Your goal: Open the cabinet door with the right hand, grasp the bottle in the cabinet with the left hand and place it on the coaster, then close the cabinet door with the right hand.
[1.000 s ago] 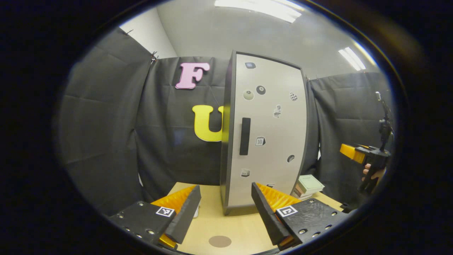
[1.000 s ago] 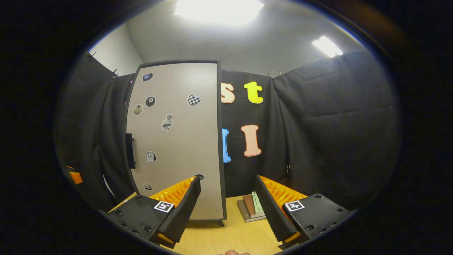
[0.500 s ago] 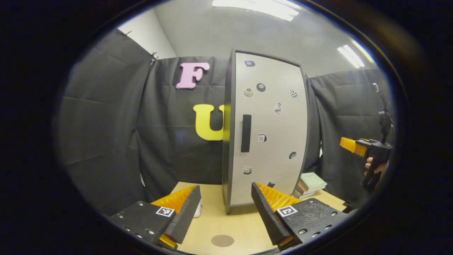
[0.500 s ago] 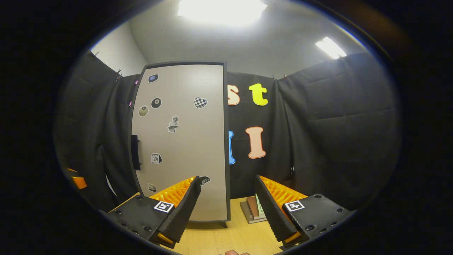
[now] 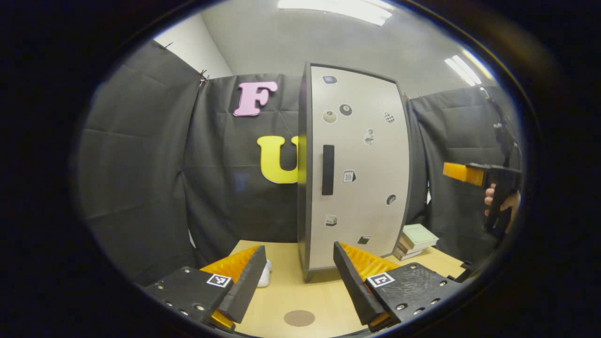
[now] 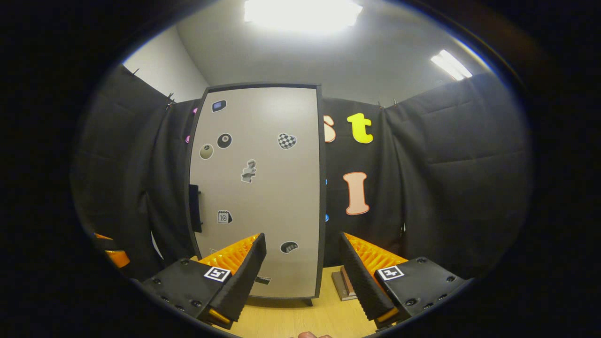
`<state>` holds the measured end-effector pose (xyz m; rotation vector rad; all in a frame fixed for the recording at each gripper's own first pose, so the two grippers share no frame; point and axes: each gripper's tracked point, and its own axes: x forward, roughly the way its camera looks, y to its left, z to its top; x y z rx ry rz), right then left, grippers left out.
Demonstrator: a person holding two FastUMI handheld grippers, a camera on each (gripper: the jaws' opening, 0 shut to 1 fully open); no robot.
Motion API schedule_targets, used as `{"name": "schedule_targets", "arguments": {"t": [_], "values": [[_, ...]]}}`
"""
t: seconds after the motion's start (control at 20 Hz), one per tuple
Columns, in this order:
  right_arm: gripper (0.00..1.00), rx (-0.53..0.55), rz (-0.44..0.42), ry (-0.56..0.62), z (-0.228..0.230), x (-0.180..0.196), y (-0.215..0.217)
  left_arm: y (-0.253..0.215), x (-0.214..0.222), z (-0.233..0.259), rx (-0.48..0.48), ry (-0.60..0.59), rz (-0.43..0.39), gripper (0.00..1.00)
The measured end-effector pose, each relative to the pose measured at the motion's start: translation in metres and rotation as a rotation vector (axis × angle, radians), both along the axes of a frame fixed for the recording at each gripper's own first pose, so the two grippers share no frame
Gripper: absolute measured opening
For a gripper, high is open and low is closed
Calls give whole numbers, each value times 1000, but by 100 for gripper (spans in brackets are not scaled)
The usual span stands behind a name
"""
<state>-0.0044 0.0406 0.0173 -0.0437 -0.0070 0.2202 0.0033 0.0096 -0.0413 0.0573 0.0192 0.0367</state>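
Both views face the cabinet [image 5: 357,173]

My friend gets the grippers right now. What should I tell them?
Left gripper: open, holding nothing, low over the table, facing the cabinet.
Right gripper: open, holding nothing, facing the cabinet door, not touching it.
The door is shut; its handle is on the left edge. The bottle can't be seen. The coaster lies bare on the table, in front of the left gripper.
Done: nothing.
Left: open the door with the right gripper, lift the bottle out with the left gripper, set it on the coaster, close the door.
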Motion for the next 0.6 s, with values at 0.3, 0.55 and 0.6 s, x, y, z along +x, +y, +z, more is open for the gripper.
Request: {"name": "schedule_targets", "arguments": {"t": [0.3, 0.55, 0.6], "values": [[98, -4, 110, 10, 13, 12, 45, 1, -9, -25, -9, 15, 10, 89], [98, 26, 198, 9, 33, 24, 92, 15, -17, -37, -38, 29, 39, 89], [98, 37, 217, 3, 38, 25, 103, 19, -19, -42, -37, 35, 50, 89]]}}
